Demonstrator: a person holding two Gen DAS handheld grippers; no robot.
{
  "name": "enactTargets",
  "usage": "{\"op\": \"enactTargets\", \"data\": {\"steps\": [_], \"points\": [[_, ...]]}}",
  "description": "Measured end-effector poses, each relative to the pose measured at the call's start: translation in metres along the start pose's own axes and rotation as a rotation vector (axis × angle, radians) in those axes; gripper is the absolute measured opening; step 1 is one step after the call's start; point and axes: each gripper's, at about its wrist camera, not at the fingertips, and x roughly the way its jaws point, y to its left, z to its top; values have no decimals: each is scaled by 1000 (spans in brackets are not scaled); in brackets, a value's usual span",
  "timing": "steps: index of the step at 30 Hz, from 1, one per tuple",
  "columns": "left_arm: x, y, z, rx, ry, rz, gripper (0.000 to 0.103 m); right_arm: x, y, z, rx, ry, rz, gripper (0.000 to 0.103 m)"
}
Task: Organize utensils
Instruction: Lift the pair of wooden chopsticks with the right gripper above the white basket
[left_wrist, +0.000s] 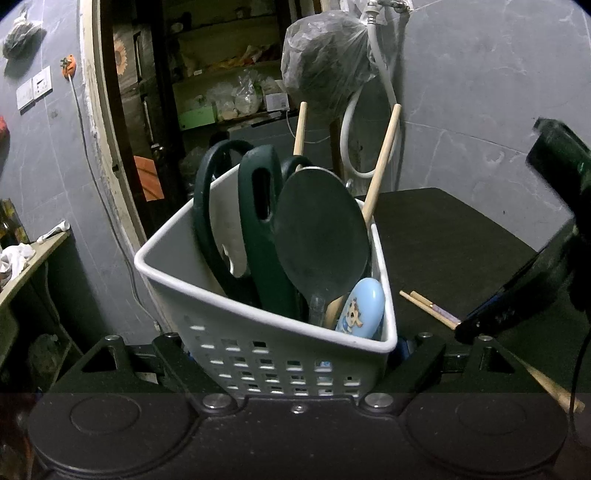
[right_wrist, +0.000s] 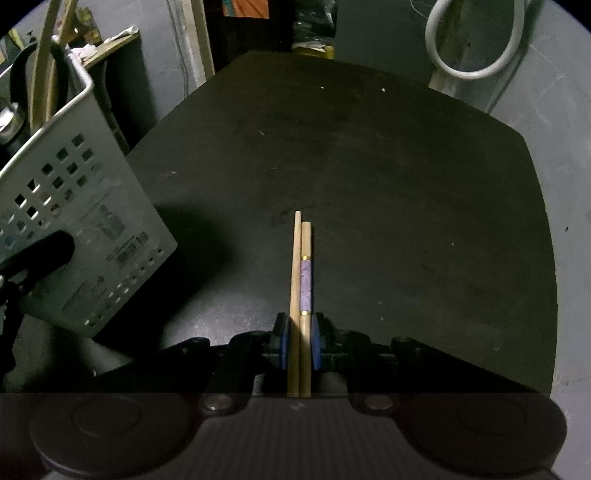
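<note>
The right claw (right_wrist: 299, 341) pinches two wooden chopsticks (right_wrist: 301, 280), one banded purple. The left claw (left_wrist: 288, 354) grips the perforated white plastic basket (left_wrist: 266, 354); its 6 o'clock barcode label is unreadable.

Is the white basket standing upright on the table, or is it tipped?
Tipped. The white basket leans in the right wrist view, its lower edge lifted off the dark table, while the left gripper clamps its wall.
</note>
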Motion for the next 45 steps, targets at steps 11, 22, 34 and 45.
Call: {"op": "enactTargets", "data": {"steps": [11, 22, 34, 45], "points": [[3, -1, 1, 11, 0, 3, 88, -9, -54, -31, 310, -144, 217, 13], [1, -2, -4, 21, -9, 0, 88, -27, -83, -67, 560, -474, 504, 13], [0, -3, -5, 19, -9, 1, 88, -50, -88, -80, 570, -648, 530, 14], [-1, -2, -5, 18, -12, 0, 88, -102, -82, -59, 499, -788, 499, 14]]}}
